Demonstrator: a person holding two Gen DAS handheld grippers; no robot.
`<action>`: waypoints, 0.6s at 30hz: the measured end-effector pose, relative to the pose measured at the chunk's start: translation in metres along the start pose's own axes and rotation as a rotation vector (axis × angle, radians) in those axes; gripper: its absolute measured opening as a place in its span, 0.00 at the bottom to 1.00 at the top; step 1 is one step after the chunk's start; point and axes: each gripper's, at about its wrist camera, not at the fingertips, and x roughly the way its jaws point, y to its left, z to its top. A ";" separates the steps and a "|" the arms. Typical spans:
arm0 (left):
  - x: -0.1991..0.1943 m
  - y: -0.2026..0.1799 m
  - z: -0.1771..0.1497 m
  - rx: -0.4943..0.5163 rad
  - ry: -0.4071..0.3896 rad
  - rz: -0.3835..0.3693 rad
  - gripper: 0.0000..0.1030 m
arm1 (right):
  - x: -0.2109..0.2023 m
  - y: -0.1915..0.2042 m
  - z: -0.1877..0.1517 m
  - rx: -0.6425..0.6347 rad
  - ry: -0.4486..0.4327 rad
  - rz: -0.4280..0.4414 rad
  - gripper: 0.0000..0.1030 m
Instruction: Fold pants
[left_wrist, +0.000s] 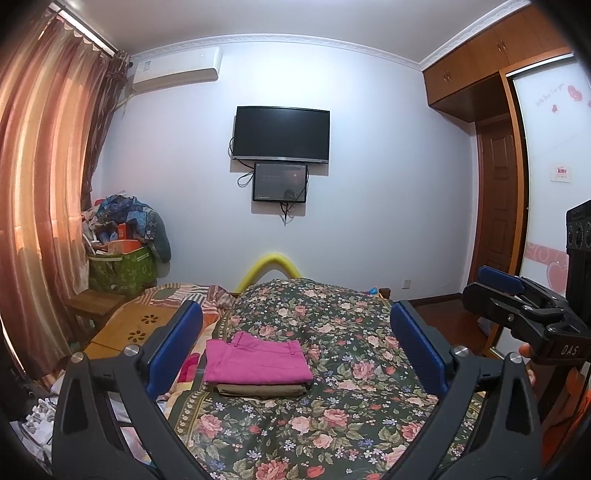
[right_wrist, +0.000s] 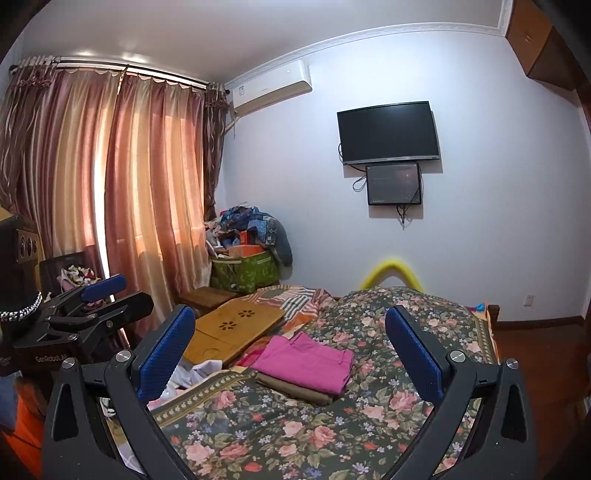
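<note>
1. The folded bright pink pants lie flat on the flowery dark green bed cover, a little toward 9 o'clock from the middle of the left wrist view.
2. The pink pants sit on top of folded olive-brown pants. Only a thin strip of the brown ones peeks out at the 6 o'clock side; the rest is hidden.
3. The left gripper has its two blue-padded fingers wide apart, holding nothing, with the pile between them farther off.
4. The right gripper is also spread wide and holds nothing. In the left view it pokes in at 3 o'clock, partly cut off.
5. A light wooden board with flower-shaped holes lies at 10 o'clock from the pile; a finger covers its near corner.
6. A yellow foam tube bends up behind the bed at 12 o'clock, with its ends hidden.
7. A black flat television hangs on the wall, with a smaller dark screen just under it.
8. The white cloth by the board is too crumpled to name.
</note>
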 end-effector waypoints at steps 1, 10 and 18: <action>0.000 0.000 0.000 0.000 0.000 0.000 1.00 | 0.001 0.000 0.000 0.001 0.000 0.000 1.00; 0.000 0.001 0.001 0.003 -0.001 -0.005 1.00 | 0.001 -0.001 0.001 0.002 0.000 -0.005 1.00; 0.000 0.003 0.003 0.004 0.002 -0.017 1.00 | 0.001 0.000 0.001 0.002 -0.002 -0.011 1.00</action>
